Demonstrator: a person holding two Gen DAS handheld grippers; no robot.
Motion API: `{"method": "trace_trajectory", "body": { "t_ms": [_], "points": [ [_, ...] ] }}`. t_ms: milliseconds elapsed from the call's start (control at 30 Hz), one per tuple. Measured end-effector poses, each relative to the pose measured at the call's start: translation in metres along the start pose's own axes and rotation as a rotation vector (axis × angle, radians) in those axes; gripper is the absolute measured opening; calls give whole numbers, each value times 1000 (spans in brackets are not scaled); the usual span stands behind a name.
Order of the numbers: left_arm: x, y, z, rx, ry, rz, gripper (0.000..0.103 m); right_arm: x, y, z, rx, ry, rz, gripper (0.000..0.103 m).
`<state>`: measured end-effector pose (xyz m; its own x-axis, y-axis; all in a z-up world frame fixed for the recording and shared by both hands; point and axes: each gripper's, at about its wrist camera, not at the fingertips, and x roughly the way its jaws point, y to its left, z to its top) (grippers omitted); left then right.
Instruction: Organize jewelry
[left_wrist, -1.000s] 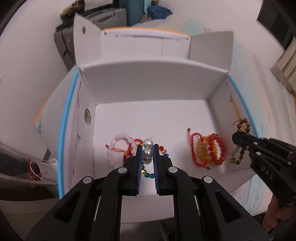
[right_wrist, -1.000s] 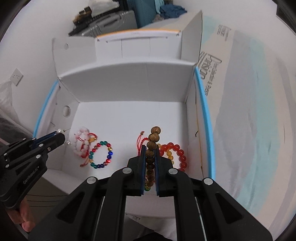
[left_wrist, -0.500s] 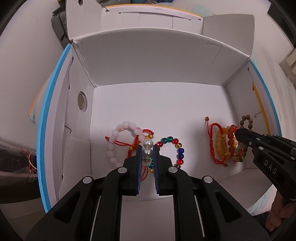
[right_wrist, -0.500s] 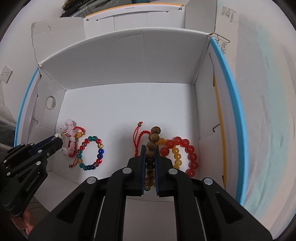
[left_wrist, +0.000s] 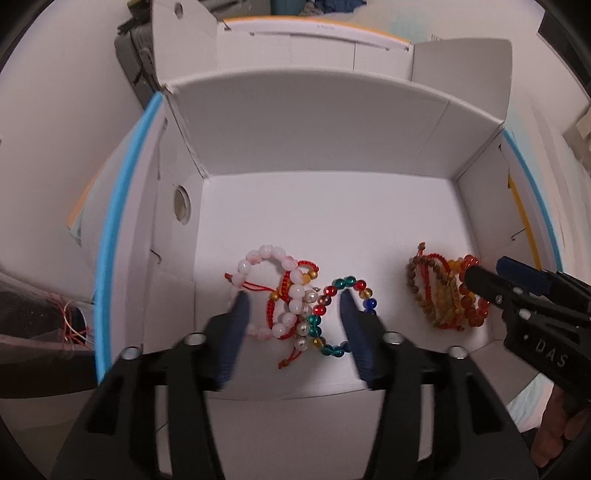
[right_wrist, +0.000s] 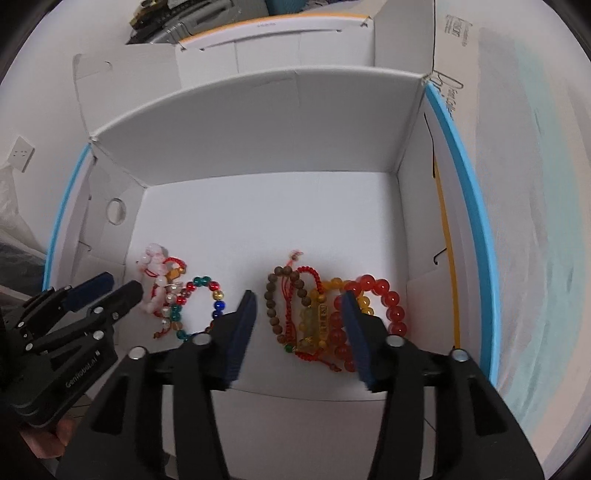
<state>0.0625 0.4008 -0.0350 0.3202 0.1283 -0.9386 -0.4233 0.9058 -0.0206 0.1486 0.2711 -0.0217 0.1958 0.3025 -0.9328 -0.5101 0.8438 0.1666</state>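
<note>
Where the left wrist view showed the left claw (left_wrist: 293, 306) pinched on a string of pearl beads half a second ago, its jaws now stand wide apart and hold nothing. The pearl beads (left_wrist: 304, 317) lie on the floor of the white cardboard box (left_wrist: 314, 122), draped across the pink bead bracelet (left_wrist: 269, 258) and touching the multicoloured glass bead bracelet (left_wrist: 351, 288). Both blue pads flank this cluster without contact. At the right edge the right claw (left_wrist: 491, 273) appears above the second pile, also parted. Judgement: the left item has been deposited; the left group is complete for now.

From the right wrist view, the right claw (right_wrist: 297, 306) has likewise gone from clamped to fully spread and grips nothing. The brown wooden bead bracelet (right_wrist: 275, 302) it carried half a second ago now rests on the box floor at the left of the second pile, against the red cord bracelet (right_wrist: 314, 275), the yellow bead bracelet (right_wrist: 332, 286) and the red bead bracelet (right_wrist: 384, 291). The left claw (right_wrist: 122, 288) is visible at the left, beside the pink cluster. Judgement: both pieces are placed, sorted into two groups well apart; both claws are free to withdraw.
</note>
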Motion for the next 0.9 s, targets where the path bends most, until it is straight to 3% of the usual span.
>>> {"method": "trace_trajectory", "body": {
  "t_ms": [200, 433, 600, 900],
  "points": [
    [-30, 2, -6, 10, -100, 21, 84, -33, -7, -5, 16, -89, 31, 80],
    [-73, 13, -28, -34, -235, 2, 97, -66, -18, -29, 42, -189, 18, 92],
    [-98, 10, -50, -26, -304, 9, 97, -86, -15, -58, 19, -259, -30, 95],
    [-114, 12, -98, -19, -333, 25, 97, -117, -1, -108, -16, -377, -100, 95]
  ]
}}
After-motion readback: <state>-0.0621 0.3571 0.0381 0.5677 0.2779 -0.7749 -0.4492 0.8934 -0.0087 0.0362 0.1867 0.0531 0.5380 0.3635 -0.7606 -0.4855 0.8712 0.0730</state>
